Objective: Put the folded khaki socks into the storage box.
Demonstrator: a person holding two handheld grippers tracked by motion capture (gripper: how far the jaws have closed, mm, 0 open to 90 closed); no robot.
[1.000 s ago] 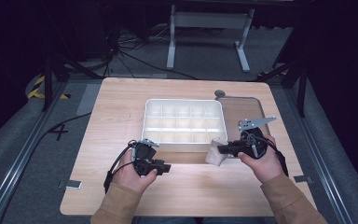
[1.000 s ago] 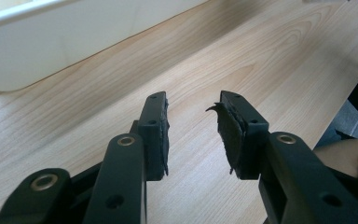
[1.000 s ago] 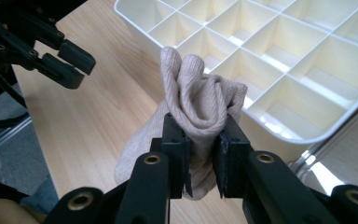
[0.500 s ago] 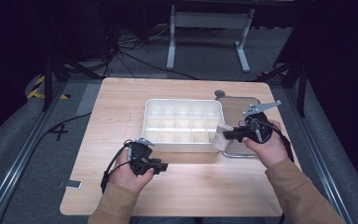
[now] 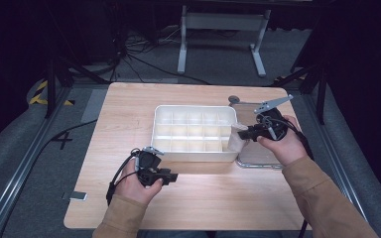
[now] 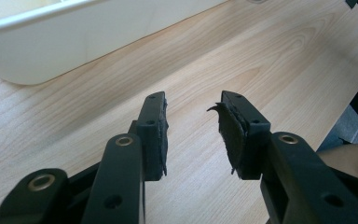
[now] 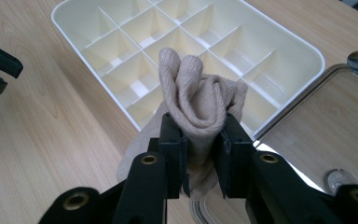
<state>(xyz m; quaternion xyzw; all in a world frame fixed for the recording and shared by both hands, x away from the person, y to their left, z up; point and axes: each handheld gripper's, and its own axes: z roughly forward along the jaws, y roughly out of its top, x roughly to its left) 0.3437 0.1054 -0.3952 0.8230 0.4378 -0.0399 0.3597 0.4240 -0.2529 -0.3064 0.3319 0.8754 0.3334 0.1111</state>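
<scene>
The rolled beige sock (image 7: 198,109) sits pinched between the right gripper (image 7: 199,154) jaws, bunched end poking forward over the white divided tray's (image 7: 307,49) near corner compartment. The left gripper (image 6: 193,133) waits gaping, empty, farther off.

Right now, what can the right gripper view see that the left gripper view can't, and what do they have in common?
Right gripper view: a beige sock pinched between the right gripper, the divided compartments inside the white tray, and a clear lid lying beside the tray.

Left gripper view: the left gripper up close, its fingers apart with nothing between them, above bare wood, plus the tray's outer side wall.

Both: the tray and the wooden table.
</scene>
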